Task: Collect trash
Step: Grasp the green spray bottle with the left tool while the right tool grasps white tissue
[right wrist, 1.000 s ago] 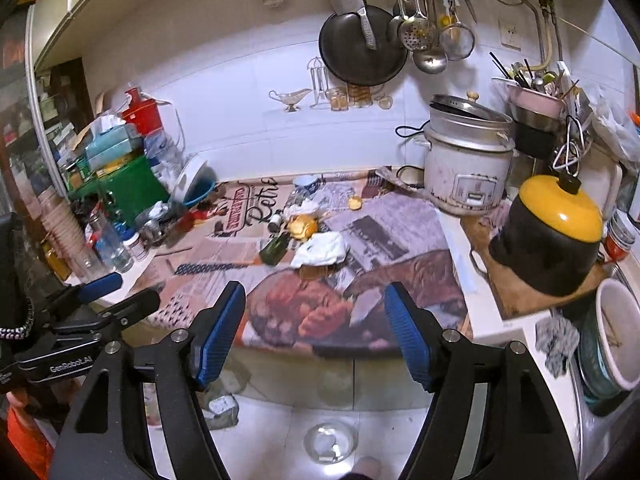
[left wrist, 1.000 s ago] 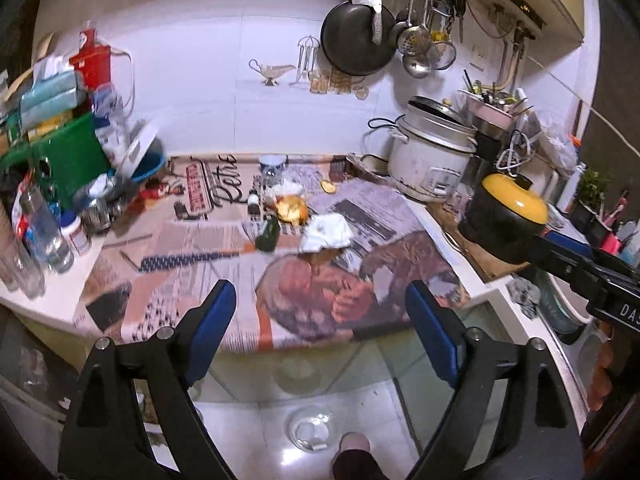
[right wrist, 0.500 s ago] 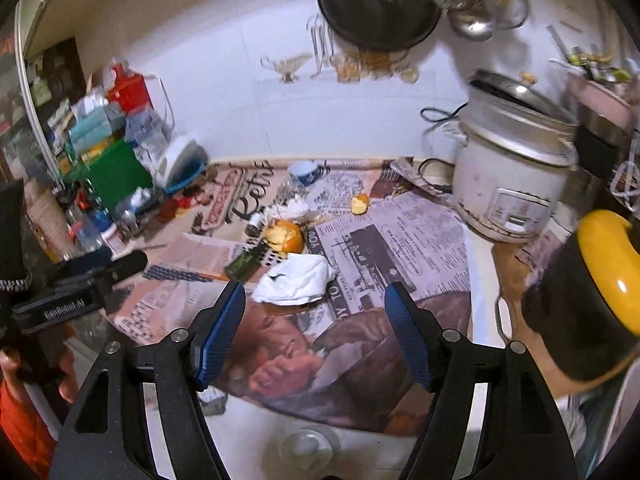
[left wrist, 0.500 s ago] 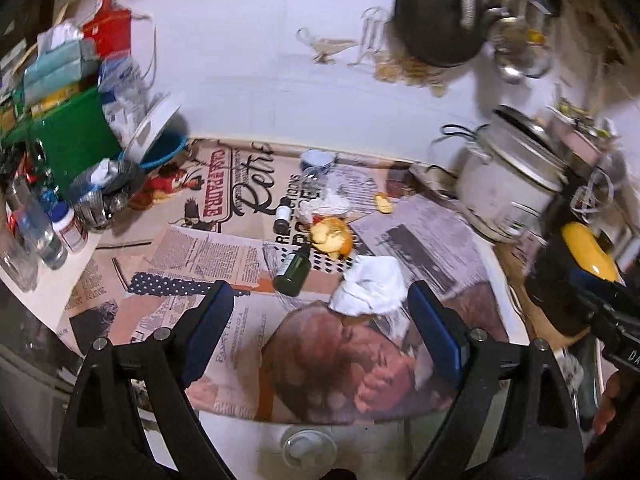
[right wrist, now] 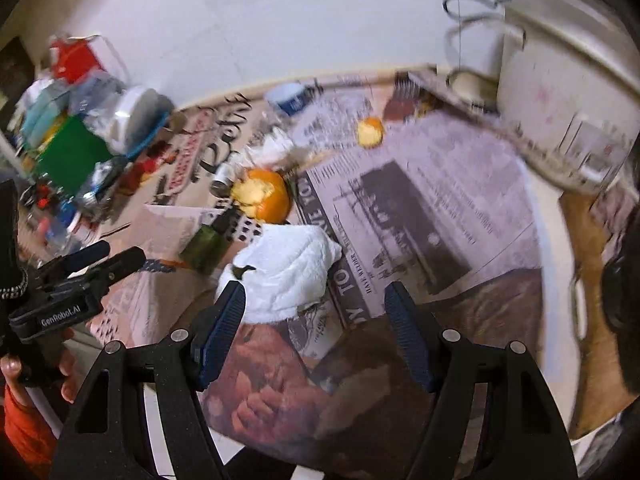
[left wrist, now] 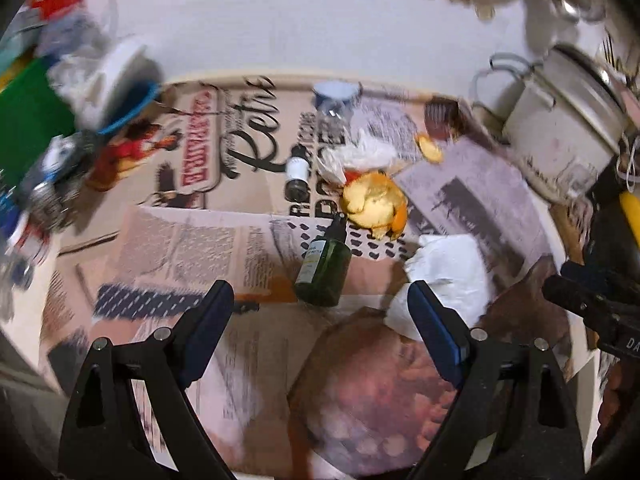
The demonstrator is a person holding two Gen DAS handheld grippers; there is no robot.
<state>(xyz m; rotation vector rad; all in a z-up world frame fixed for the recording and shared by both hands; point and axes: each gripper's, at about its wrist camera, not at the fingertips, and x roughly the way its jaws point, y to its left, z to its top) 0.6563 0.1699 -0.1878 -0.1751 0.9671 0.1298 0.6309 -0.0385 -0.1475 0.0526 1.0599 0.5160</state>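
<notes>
both hand-held grippers empty, jaws wide apart: left hand-held gripper (left wrist: pixel 320 312), right hand-held gripper (right wrist: pixel 314 312). table (left wrist: pixel 556 236) covered in newspaper (left wrist: pixel 200 248), headline script reads "retro", red sign print blurred. trash mid-table: crumpled white tissue (right wrist: pixel 288 272) just ahead of the right gripper's left finger, orange peel (left wrist: pixel 374 204) beyond it, green bottle (left wrist: pixel 326 264) lying beside, label too blurred to read. small peel bit (right wrist: pixel 370 131) farther back. left gripper body in the right view reads "genrobot.ai". rice cooker (left wrist: pixel 568 120) at right.
</notes>
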